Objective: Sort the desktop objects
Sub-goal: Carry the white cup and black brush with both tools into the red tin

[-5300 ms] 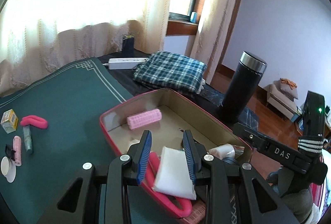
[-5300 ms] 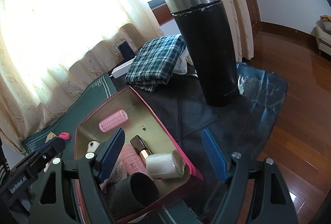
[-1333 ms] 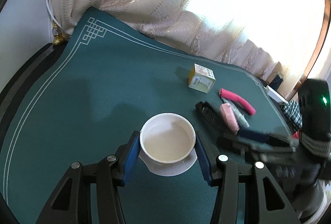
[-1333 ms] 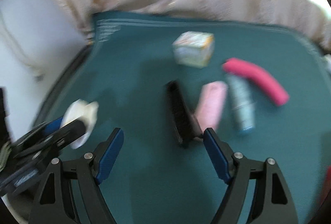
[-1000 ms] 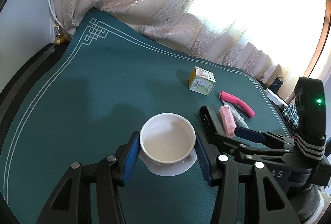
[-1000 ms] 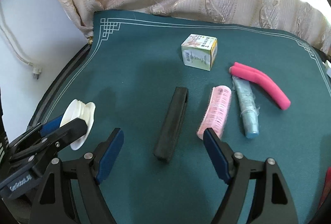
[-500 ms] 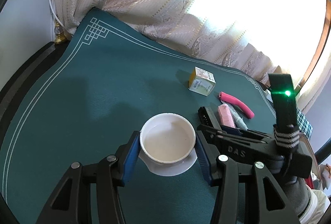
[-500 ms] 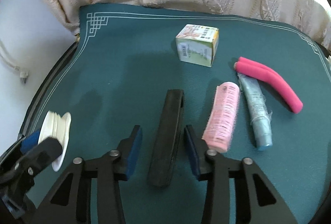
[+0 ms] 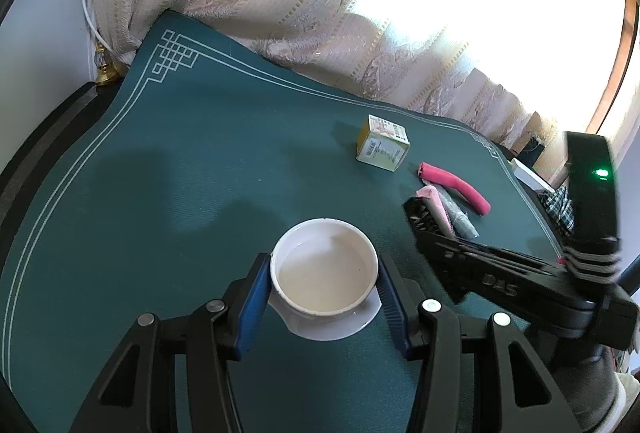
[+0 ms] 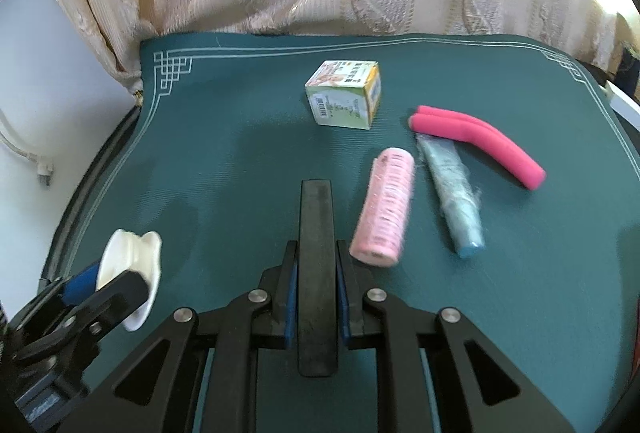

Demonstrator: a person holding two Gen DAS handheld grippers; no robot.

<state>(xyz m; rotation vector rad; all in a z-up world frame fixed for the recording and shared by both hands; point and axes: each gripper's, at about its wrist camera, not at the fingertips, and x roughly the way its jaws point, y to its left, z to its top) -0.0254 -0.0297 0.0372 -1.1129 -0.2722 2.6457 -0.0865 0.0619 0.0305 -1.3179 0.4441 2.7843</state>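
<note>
The black comb (image 10: pixel 316 273) sits at lower centre of the right wrist view, on the green worktop (image 10: pixel 240 161), clamped between the pads of the right hand-held gripper (image 10: pixel 316 275), whose jaws have just closed on it; its near end is partly hidden by them. The left hand-held gripper (image 9: pixel 324 297) grips a white cup (image 9: pixel 324 267). A pink roller (image 10: pixel 384 209), blue tube (image 10: pixel 452 197), pink clip (image 10: pixel 480 145) and small box (image 10: pixel 344 99) lie above and to the right
</note>
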